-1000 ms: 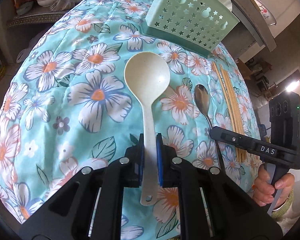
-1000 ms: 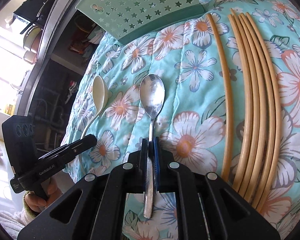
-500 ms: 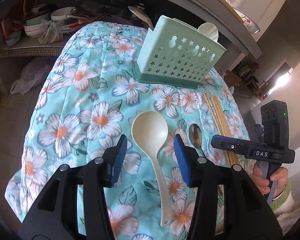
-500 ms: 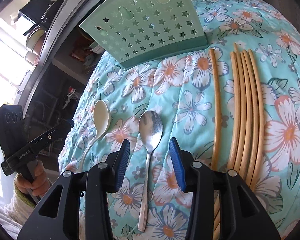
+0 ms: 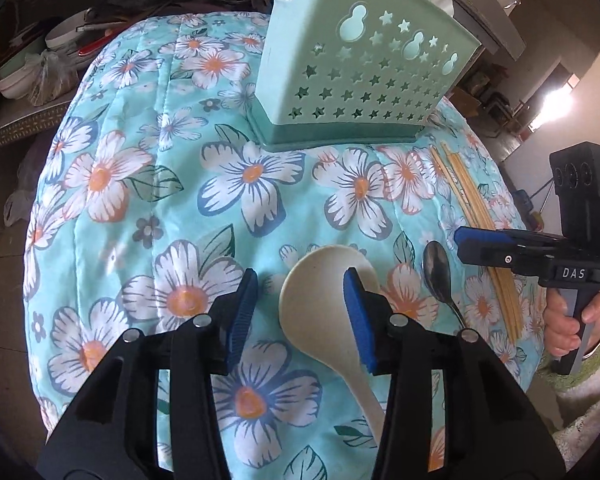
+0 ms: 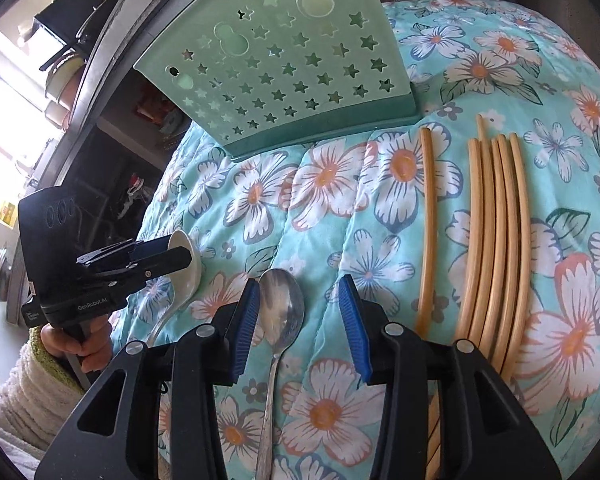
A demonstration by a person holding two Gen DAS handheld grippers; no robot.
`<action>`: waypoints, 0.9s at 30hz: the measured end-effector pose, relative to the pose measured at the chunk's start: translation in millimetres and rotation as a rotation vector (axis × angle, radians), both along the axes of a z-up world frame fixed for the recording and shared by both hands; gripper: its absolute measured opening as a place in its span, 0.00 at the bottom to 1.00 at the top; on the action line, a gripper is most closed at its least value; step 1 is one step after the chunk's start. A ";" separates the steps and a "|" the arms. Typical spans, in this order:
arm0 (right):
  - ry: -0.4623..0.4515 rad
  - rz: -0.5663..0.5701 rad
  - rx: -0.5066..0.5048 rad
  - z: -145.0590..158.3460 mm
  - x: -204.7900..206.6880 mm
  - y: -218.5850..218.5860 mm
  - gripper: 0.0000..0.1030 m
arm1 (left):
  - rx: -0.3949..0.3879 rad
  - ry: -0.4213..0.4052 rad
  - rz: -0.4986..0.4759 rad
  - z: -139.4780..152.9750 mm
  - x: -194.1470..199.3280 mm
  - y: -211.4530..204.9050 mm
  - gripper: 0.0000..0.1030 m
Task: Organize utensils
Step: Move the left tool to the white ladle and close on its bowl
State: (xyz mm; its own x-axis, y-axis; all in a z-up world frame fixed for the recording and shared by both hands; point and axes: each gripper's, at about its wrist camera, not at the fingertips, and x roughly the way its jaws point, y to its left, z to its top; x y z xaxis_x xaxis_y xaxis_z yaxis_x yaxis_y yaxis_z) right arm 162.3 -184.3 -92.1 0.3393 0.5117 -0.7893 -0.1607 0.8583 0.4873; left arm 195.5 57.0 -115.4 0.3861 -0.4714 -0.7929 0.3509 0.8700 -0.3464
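Both grippers hang above the floral cloth with jaws wide and empty. The left gripper is over the bowl of the cream ladle; the right gripper straddles the metal spoon. The 6 chopsticks lie toward the cloth's right edge, and the green holder stands at its far edge.

Risks — judged from this position:
- Closing on a bowl rather than a handle: likely slip or tilt.
- Soft quilting: fingers may snag the fabric.
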 end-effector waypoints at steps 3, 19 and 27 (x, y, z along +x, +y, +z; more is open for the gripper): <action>0.001 0.021 -0.018 -5.6 8.0 5.3 0.39 | -0.004 0.003 -0.007 -2.6 0.3 -1.3 0.28; -0.052 0.173 -0.161 -9.1 6.7 46.3 0.13 | 0.140 -0.043 -0.062 -1.1 -0.7 -22.8 0.10; -0.064 0.168 -0.158 -1.7 -0.6 40.8 0.04 | 0.144 -0.068 -0.059 7.9 -6.7 -24.0 0.05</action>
